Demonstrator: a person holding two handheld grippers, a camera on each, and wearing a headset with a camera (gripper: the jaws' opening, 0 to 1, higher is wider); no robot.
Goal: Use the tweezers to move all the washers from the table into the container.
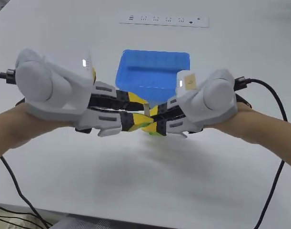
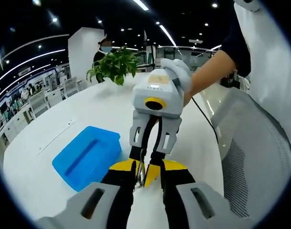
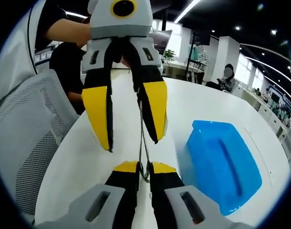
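While the right gripper (image 3: 145, 165) pinches tweezers (image 3: 143, 138) — the left gripper (image 3: 132, 145) gapes.

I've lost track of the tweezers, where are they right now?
In the right gripper view, the tweezers stand pinched in the right tool, reaching up between the yellow jaws of the open left tool, left of the blue container.

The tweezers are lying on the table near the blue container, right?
Not lying on the table: the tweezers are clamped in the right hand-held gripper, raised off the surface near the blue container. The right gripper view shows this.
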